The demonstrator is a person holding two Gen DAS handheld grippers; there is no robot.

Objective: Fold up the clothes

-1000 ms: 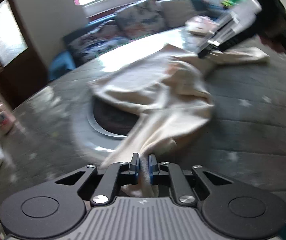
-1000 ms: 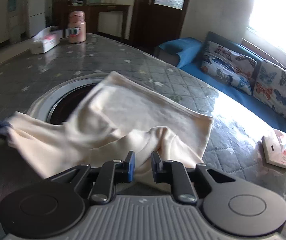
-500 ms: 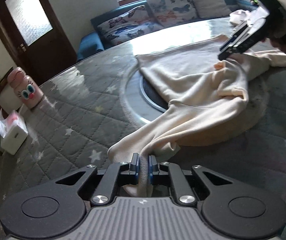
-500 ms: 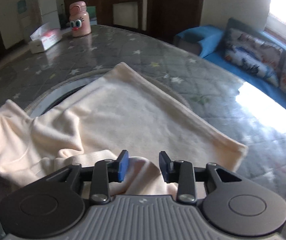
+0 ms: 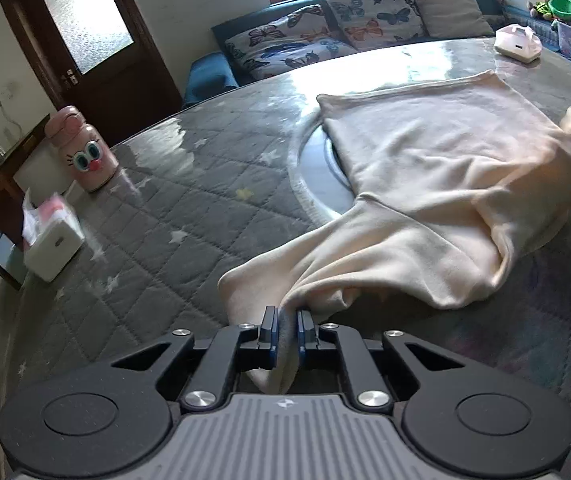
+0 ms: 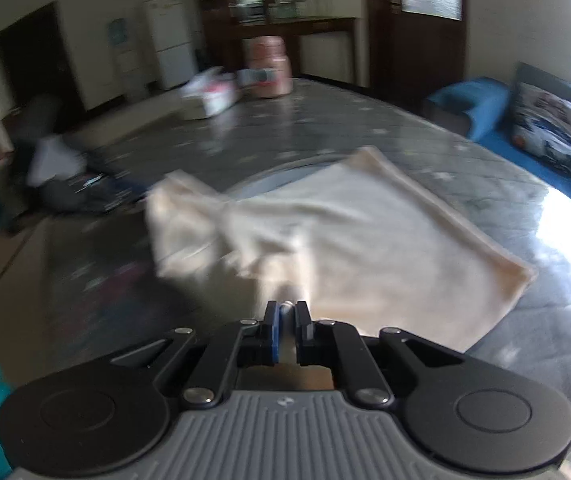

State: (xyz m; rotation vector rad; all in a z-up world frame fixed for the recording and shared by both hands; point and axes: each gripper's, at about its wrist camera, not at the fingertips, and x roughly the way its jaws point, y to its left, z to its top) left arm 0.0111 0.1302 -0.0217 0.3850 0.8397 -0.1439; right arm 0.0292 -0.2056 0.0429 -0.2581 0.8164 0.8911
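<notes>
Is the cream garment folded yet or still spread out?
Mostly spread, not folded: the cream garment lies largely flat on the grey quilted table, with its near part bunched into the left gripper.

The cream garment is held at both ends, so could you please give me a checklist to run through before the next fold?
1. Left gripper shut on garment: ok.
2. Right gripper shut on garment: ok, cloth shows between its fingers.
3. Far hem lying flat on table: ok.
4. Middle smooth: not ok, bunched and creased.
5. Bottle and tissue box apart from the cloth: ok.
6. Sleeve positions: cannot tell.
</notes>
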